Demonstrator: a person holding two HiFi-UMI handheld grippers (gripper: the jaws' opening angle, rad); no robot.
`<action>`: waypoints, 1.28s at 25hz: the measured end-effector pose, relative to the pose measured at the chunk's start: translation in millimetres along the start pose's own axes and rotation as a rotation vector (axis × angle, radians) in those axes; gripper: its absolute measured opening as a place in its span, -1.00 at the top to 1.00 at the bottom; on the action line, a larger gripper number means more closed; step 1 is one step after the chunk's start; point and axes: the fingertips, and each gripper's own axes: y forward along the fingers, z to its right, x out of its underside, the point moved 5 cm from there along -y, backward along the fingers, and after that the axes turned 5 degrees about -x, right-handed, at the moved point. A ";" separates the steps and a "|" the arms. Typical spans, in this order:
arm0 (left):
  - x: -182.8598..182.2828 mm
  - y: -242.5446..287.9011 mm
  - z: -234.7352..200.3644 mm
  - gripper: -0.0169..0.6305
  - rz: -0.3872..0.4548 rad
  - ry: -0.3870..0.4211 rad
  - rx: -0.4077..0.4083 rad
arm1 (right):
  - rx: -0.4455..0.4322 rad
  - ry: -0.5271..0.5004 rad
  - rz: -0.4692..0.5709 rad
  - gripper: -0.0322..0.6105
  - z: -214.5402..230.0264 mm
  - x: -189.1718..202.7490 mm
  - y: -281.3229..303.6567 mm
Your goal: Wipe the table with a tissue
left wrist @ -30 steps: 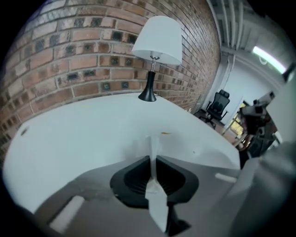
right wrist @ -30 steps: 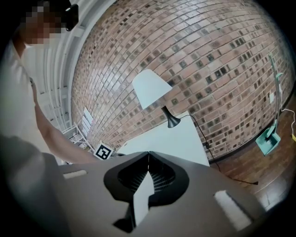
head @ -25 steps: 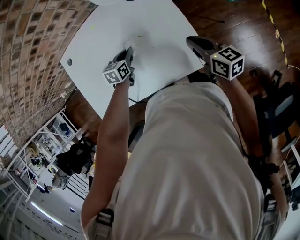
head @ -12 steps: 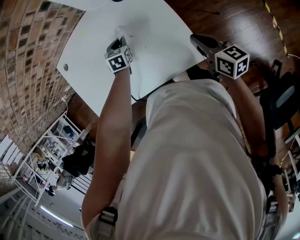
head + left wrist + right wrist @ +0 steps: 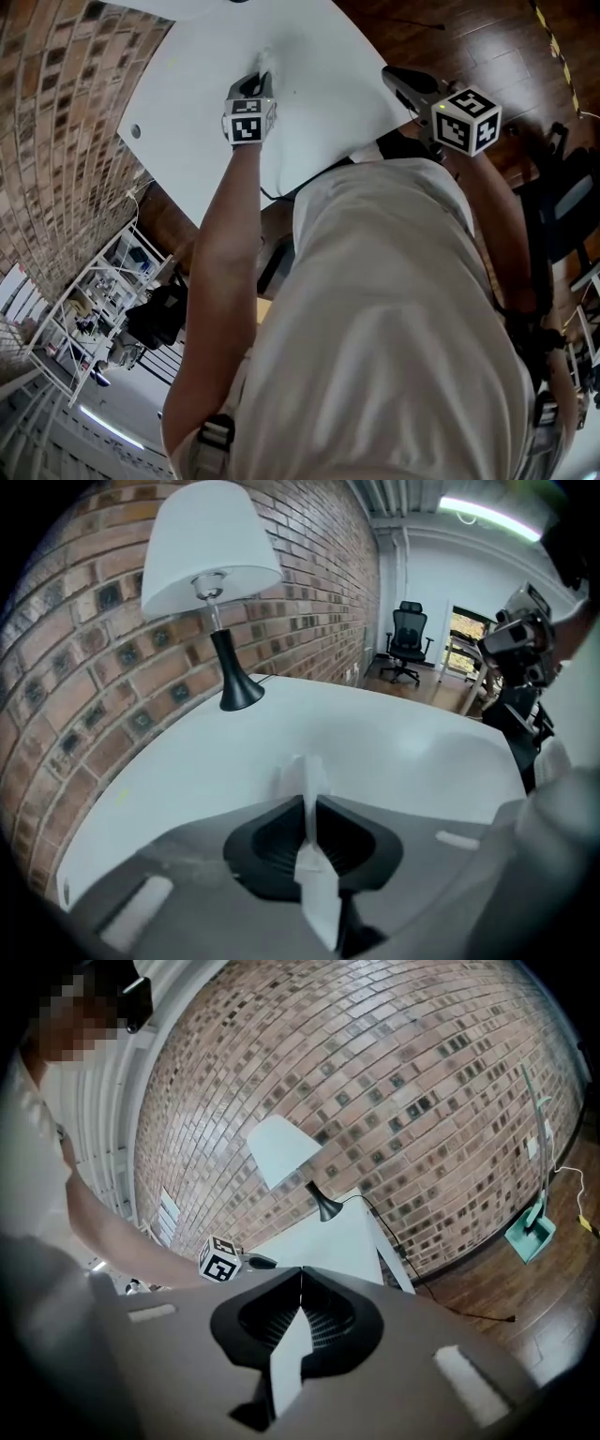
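Your left gripper (image 5: 307,810) pinched the white tissue (image 5: 306,772) tight; it stuck out past the jaw tips, over the white table (image 5: 403,742). Your right gripper (image 5: 301,1277) kept its jaws pressed together, off the table's edge.

A white tissue (image 5: 307,778) is blending into the white worktop (image 5: 319,94); the lamp (image 5: 210,569) is showing a white shade, seemingly black stem.

The tissue (image 5: 305,785), between the left gripper's (image 5: 307,803) jaws, is over the table (image 5: 328,66). The lamp (image 5: 208,574) stands far, beside the wall (image 5: 56,112). The right gripper (image 5: 403,84) hangs right.
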 end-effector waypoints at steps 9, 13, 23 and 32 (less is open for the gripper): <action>-0.2 -1.4 11.9 0.84 0.000 0.282 0.128 | -0.008 0.014 0.004 0.88 -0.1 -2.3 2.3; 5.7 6.0 10.0 0.86 -0.007 0.293 0.069 | 0.001 0.021 0.011 0.88 2.1 -4.6 1.1; 27.6 -20.1 57.2 0.86 -0.012 0.448 0.215 | -0.003 0.036 0.021 0.87 1.2 -4.3 2.8; 30.8 -26.7 87.4 0.86 -0.075 0.062 -0.013 | -0.027 0.028 0.011 0.88 -2.6 -6.1 8.2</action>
